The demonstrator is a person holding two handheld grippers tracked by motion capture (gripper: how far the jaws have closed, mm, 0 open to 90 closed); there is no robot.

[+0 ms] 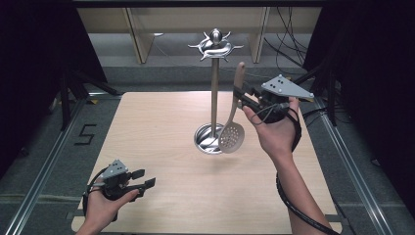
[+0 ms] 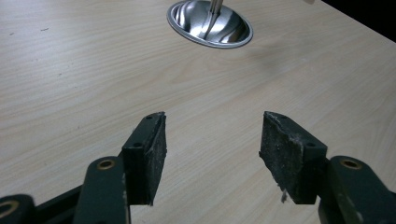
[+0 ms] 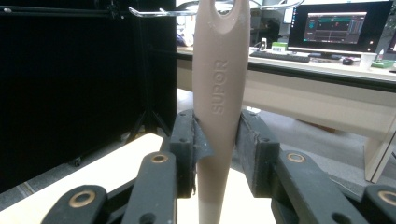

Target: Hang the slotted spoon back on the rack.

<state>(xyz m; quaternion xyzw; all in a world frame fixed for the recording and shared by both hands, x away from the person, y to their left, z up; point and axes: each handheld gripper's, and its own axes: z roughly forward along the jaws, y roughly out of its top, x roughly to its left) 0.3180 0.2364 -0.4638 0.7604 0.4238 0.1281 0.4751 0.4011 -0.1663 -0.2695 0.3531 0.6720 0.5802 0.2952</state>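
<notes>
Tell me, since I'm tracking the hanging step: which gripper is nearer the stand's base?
Right. The right gripper holds the skimmer just right of the base; the left gripper sits open near the table's front-left corner.

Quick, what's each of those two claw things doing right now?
Left gripper: open, holding nothing, low over the table.
Right gripper: closed on the skimmer's handle.

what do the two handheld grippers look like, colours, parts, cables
Both the left gripper and the right gripper are black, each topped by a grey three-cornered plate. The jaws are flat dark bars with brass-coloured pivot rivets and worn black pads. A black cable trails from each; the forearms are bare, without sleeves.
</notes>
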